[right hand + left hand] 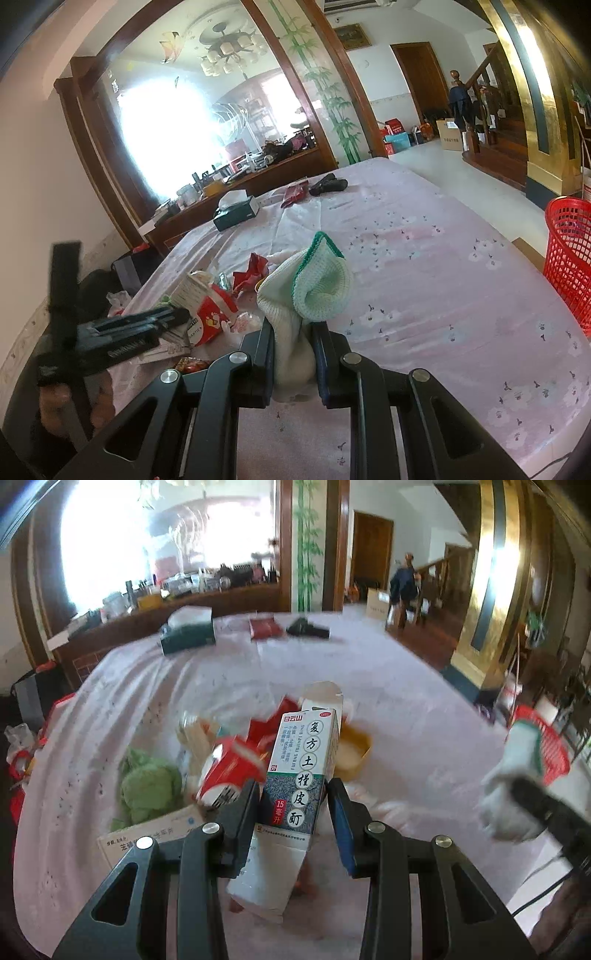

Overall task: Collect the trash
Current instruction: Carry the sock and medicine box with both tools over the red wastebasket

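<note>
The lower end of the medicine carton (299, 775) is hidden behind the left tool (291, 805), whose fingers are pressed against its two sides, pinching it upright above the desk (406, 709). The carton is white and grey-green with printed Chinese characters; its top flap is open. Just beyond the left tool a blurred heap is seen: a red-and-white packet (229, 764), a green crumpled cloth (147, 782) and a yellow cup (354, 749), partly covered by the carton. The right tool (293, 343) is closed on a white knitted sock (310, 291) with a green-trimmed cuff, its lower part hidden between the fingers. To the right of this tool, past the desk edge, a red mesh basket (569, 254) is cut off by the frame. Ahead of both tools, the pink flowered cloth lies bare up to a tissue box (236, 212).
</note>
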### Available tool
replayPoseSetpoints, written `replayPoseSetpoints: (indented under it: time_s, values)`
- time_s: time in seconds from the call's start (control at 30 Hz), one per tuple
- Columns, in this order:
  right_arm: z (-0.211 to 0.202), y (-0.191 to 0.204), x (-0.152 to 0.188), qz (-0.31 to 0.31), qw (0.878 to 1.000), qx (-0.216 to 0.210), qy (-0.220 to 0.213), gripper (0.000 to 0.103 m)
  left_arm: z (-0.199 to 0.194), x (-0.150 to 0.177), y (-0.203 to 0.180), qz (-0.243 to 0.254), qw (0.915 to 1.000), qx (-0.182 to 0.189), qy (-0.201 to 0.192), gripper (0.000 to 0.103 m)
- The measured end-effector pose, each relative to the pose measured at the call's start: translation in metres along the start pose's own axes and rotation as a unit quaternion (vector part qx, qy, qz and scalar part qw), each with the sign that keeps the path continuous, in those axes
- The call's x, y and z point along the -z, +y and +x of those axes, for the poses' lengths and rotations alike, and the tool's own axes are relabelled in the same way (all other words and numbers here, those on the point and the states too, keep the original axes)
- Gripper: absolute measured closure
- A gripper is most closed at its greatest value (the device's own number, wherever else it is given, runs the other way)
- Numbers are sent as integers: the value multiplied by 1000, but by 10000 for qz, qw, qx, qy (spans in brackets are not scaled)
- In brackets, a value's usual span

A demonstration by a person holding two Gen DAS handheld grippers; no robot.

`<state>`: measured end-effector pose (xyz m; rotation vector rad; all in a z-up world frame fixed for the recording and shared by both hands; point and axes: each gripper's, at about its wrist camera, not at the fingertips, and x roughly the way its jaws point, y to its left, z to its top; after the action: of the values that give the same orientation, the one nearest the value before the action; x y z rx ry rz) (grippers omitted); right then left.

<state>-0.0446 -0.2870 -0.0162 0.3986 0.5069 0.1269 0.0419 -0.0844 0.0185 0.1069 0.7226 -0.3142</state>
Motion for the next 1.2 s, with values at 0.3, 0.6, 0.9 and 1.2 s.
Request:
replayPoseSetpoints:
  time_s: [0.3, 0.6, 0.9, 1.2]
  values:
    - [-57, -12, -18, -88, 9972, 511, -542, 84, -41, -22, -77, 222, 9960, 508, -694, 66]
    - [-122, -51, -28, 117, 9862, 1299, -1021, 84, -62, -33, -148, 474, 9879, 1136, -943, 66]
    - [-175, -103, -45, 320, 9694, 1969, -1431, 84, -63, -42, -215, 680, 9761, 1816, -981, 66]
    - [-190, -165, -52, 572, 9547, 2505, -1501, 84, -18, -54, -286, 985, 9608, 2490, -720, 66]
